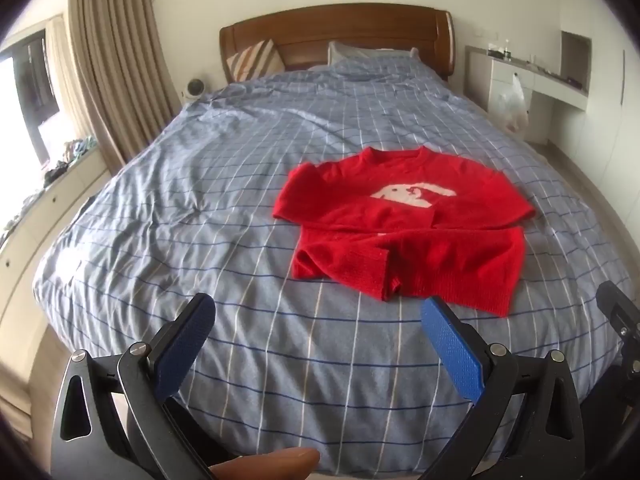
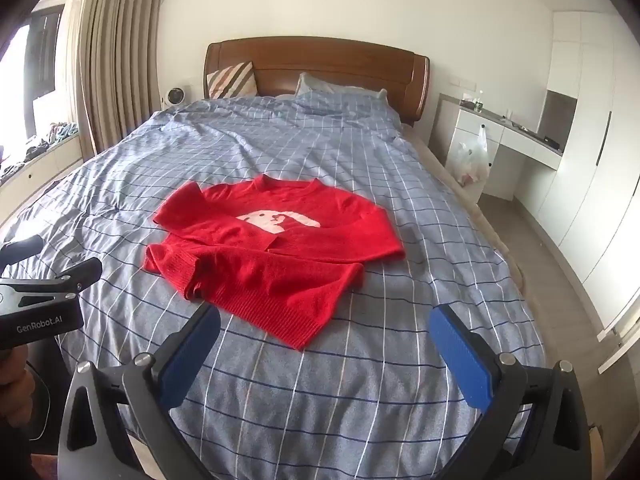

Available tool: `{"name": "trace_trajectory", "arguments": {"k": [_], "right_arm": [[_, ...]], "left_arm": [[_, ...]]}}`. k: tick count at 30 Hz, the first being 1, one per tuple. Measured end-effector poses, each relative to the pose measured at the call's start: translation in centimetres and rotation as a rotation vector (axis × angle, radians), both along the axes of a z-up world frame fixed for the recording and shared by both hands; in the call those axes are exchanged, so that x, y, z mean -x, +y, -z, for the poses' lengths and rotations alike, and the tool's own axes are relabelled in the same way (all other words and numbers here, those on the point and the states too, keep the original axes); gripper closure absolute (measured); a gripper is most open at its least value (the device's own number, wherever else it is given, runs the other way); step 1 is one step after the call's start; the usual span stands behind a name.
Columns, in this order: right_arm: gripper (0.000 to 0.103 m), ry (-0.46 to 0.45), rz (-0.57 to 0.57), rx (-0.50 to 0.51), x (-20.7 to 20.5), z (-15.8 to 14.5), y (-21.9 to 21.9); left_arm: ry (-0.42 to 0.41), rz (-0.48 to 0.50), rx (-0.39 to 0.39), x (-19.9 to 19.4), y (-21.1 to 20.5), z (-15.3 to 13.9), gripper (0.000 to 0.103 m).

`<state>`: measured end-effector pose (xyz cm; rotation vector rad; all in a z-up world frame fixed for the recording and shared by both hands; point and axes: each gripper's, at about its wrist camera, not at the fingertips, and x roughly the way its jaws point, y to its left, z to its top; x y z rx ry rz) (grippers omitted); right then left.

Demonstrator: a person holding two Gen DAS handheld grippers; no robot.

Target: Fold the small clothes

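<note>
A small red sweater (image 1: 404, 224) with a white animal figure on the chest lies on the blue checked bedcover (image 1: 200, 208), both sleeves folded across its front. In the right wrist view the same sweater (image 2: 276, 256) lies ahead and slightly left on the bedcover (image 2: 420, 272). My left gripper (image 1: 320, 312) hovers open over the near part of the bed, short of the sweater's hem, nothing between its blue pads. My right gripper (image 2: 325, 322) is also open and empty, its left fingertip close to the hem. The left gripper's body (image 2: 44, 300) shows at the left edge.
A wooden headboard (image 1: 340, 36) with a striped cushion (image 1: 256, 60) and pillow stands at the far end. Curtains (image 1: 112, 60) and a cluttered window ledge run along the left. A white desk (image 2: 504, 136) with a plastic bag (image 2: 474, 158) stands right of the bed.
</note>
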<state>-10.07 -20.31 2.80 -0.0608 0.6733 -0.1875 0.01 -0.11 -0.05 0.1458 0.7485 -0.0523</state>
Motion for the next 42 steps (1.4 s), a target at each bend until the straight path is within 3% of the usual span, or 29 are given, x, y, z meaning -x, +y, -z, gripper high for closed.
{"name": "trace_trajectory", "arguments": {"k": [15,21,42], "right_arm": [[0.0,0.003,-0.018,-0.026,0.4,-0.1,0.7],[0.0,0.024,0.003,-0.025,0.1,-0.1,0.6],[0.0,0.057,0.035,-0.005,-0.1,0.1,0.9]], "left_arm": [[0.005,0.023,-0.006,1.5,-0.4,0.2,0.0],[0.059,0.055,0.022,0.6,-0.2,0.2,0.0],[0.078,0.037,0.034,0.5,0.3,0.6,0.0]]}}
